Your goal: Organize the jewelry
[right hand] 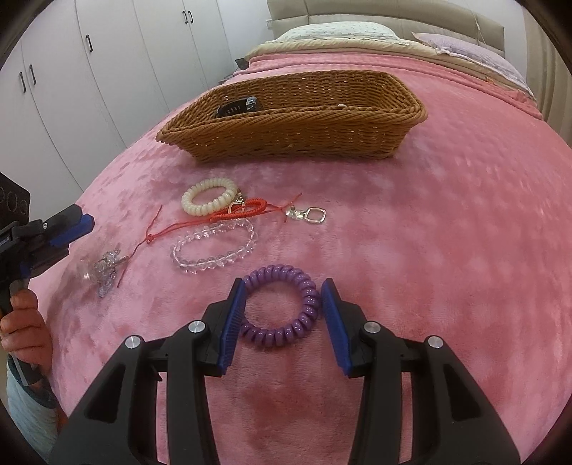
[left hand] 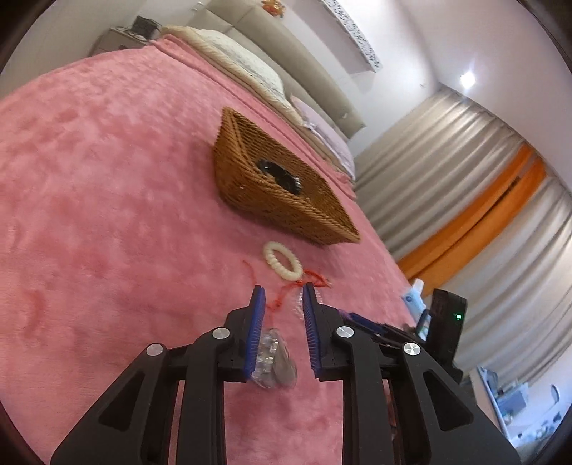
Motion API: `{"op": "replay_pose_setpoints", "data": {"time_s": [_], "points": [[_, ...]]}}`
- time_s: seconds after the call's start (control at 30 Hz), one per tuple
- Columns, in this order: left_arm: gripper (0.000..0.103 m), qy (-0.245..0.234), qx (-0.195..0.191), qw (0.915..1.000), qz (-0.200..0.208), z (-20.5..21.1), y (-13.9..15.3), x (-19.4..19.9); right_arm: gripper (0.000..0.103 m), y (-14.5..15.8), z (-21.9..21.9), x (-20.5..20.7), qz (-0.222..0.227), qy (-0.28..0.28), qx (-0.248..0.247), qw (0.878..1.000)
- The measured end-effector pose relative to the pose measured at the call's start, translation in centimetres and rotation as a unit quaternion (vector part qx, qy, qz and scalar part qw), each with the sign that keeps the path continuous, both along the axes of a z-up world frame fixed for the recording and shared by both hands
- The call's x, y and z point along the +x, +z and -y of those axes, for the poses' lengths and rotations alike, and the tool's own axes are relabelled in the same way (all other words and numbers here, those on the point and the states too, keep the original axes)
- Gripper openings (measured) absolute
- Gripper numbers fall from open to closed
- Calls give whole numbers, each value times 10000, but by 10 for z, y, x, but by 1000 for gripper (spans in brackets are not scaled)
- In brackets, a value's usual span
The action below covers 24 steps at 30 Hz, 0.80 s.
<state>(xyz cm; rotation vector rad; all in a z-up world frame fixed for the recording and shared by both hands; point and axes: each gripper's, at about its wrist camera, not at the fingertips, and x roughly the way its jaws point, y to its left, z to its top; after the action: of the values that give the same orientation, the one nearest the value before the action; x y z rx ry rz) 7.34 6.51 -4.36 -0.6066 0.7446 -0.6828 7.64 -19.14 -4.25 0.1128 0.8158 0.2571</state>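
A brown wicker basket (right hand: 293,118) stands on the pink bedspread and holds a black item (right hand: 237,105); it also shows in the left wrist view (left hand: 271,200). My right gripper (right hand: 284,291) is open with its fingers on either side of a purple coil bracelet (right hand: 282,307). My left gripper (left hand: 284,291) is open, low over a clear crystal piece (left hand: 275,357), which also shows in the right wrist view (right hand: 105,268). A cream bracelet (right hand: 209,195), a red cord (right hand: 221,216), a clear bead bracelet (right hand: 214,246) and a silver pendant (right hand: 307,214) lie before the basket.
Pillows (right hand: 343,30) and a headboard lie beyond the basket. White wardrobes (right hand: 89,57) stand to the left. Curtains (left hand: 482,186) hang past the bed edge. The left gripper (right hand: 77,223) and the hand holding it (right hand: 21,322) sit at the bed's left edge.
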Motion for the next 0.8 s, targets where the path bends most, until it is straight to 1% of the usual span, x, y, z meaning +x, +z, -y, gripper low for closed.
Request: {"op": "replay_pose_setpoints", "data": {"time_s": [0.03,0.1,0.17,0.23,0.3,0.37,0.4,0.43,0.47,0.53,0.57,0.63,0.67,0.77,0.8], "points": [[11,-8,-2,10000,-46,-1,-1,0,41,0,0,0,-5,0,-9,10000],[11,18,183,9998,-89,-3,0,-2,41,-1,-1,1,-12,0,-16,10000],[11,-29,525,9985,-134,-2,0,-8,41,0,-1,1,-13,-3,-18,10000],[11,-155,585,9981,-79,2,2,-15,41,0,-1,1,-12,-3,-30,10000],[11,-211,727,9971,-1,7,5,-22,41,-1,-2,1,-9,-6,-35,10000],[11,-268,844,9961,-10,11,4,-28,41,-1,-2,1,-9,-6,-30,10000],[11,-279,1040,9942,40,17,4,-34,41,0,-2,1,-10,-6,-24,10000],[15,-219,1237,9920,78,21,3,-37,41,-1,-2,1,-11,-8,-21,10000],[16,-95,1584,9873,117,27,2,-39,41,-1,-2,1,-10,-8,-27,10000],[22,3,1852,9826,163,35,1,-38,41,0,-2,1,-10,-14,-43,10000],[26,-22,1929,9810,195,40,1,-37,41,0,-2,0,-11,-8,-52,10000],[36,-77,2043,9785,260,45,1,-36,41,0,-2,-1,-1,13,-50,10000],[39,-86,2181,9755,284,50,0,-36,41,1,0,-2,5,29,-17,10000],[40,56,2502,9678,264,56,-4,-33,41,3,8,-2,-10,35,209,9998],[37,95,2588,9656,232,57,-5,-31,41,3,10,-1,-34,28,240,9997]]}}
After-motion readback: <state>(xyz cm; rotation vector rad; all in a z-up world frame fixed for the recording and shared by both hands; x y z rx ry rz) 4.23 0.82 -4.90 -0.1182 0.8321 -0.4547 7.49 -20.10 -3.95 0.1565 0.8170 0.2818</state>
